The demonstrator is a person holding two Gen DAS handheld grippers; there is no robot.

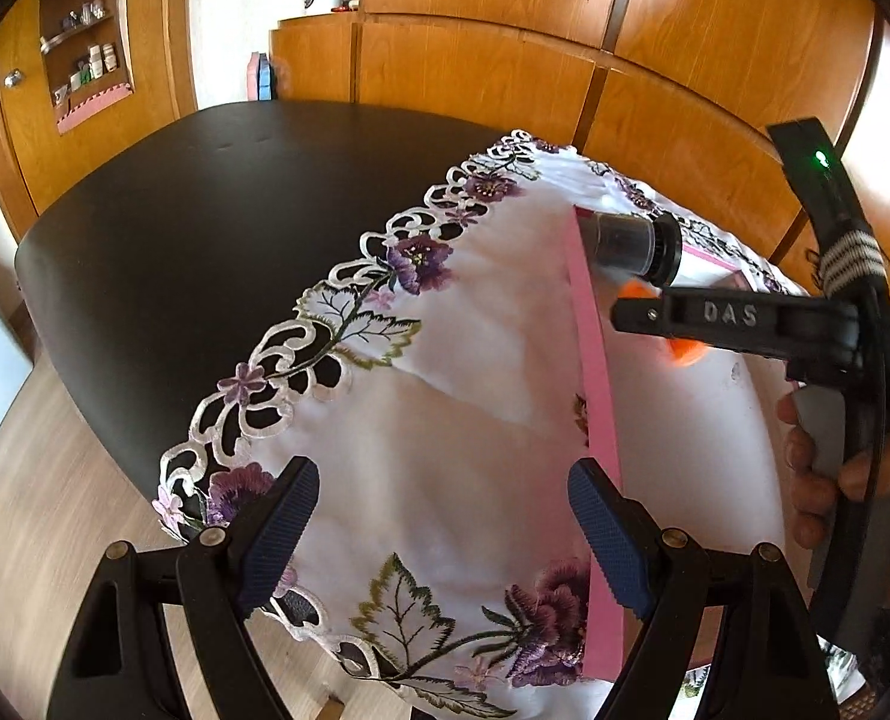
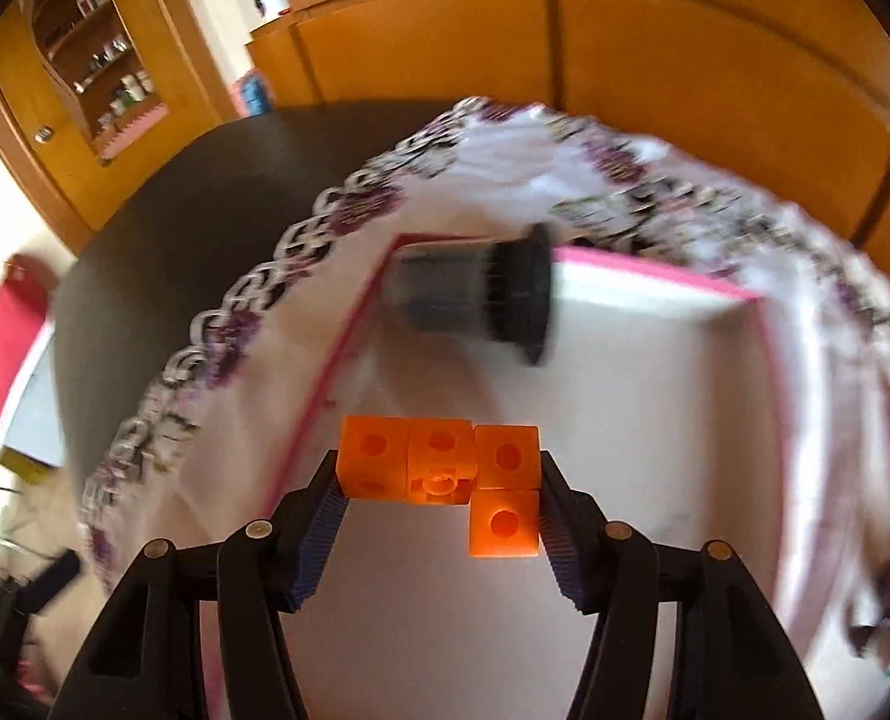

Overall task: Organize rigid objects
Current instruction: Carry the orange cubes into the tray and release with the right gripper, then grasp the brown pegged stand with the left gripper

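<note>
Orange plastic block piece (image 2: 445, 474), four snap-together cubes in an L, was clamped across its long row by the right tool (image 2: 442, 495), the ribbed blue pads pressing on the two end cubes and the fourth cube hanging below the row at the right. Item judged light, stiff and smooth-sided; the joints between cubes were the likely weak point, so a hold along the row, as shown, seemed soundest. It was poised above the white floor of a shallow pink-rimmed tray (image 2: 625, 420).

Clear cylindrical jar with black ribbed lid (image 2: 475, 294) lay on its side in the tray's far left corner; probably hard plastic and apt to roll, though blur made this uncertain.

Left tool (image 1: 442, 531) stood wide, nothing between its pads, above the white embroidered cloth with purple flowers (image 1: 445, 360), just outside the tray's left rim.

Room: bare tray floor lay open ahead of and beside the blocks; the low rim bounded it. Dark counter (image 1: 205, 210) beyond the cloth's lace edge was bare.
</note>
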